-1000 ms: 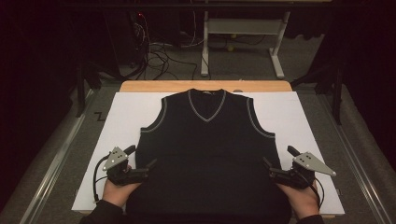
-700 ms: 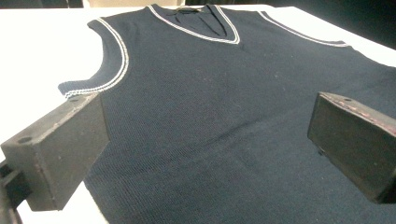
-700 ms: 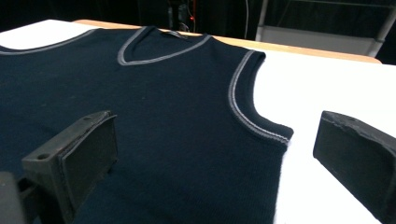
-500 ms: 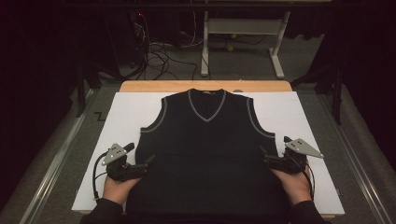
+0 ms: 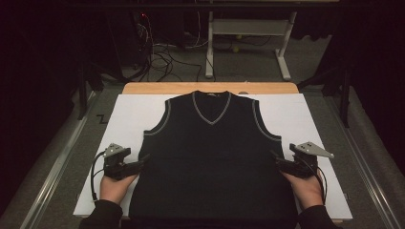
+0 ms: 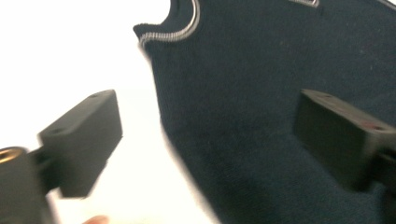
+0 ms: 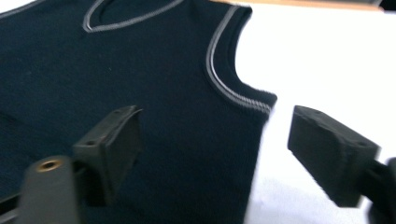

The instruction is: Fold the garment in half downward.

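Note:
A dark navy sleeveless V-neck vest point(image 5: 212, 157) with grey trim lies flat, front up, on the white board point(image 5: 124, 119). My left gripper point(image 5: 142, 160) is at the vest's left side edge, below the armhole. Its jaws stand open, straddling that edge point(image 6: 173, 140). My right gripper point(image 5: 274, 160) is at the vest's right side edge, open too, with the edge point(image 7: 261, 140) between its jaws. Neither pair of jaws has closed on the fabric. The vest's hem reaches the board's near edge.
The white board rests on a wooden table point(image 5: 210, 88). Metal rails point(image 5: 57, 167) run along both sides of the table. Behind it are a table frame point(image 5: 248, 28) and loose cables point(image 5: 162, 52) on the floor.
Both grippers have moved forward along the vest's sides and inward, from beside the lower body to its side edges below the armholes.

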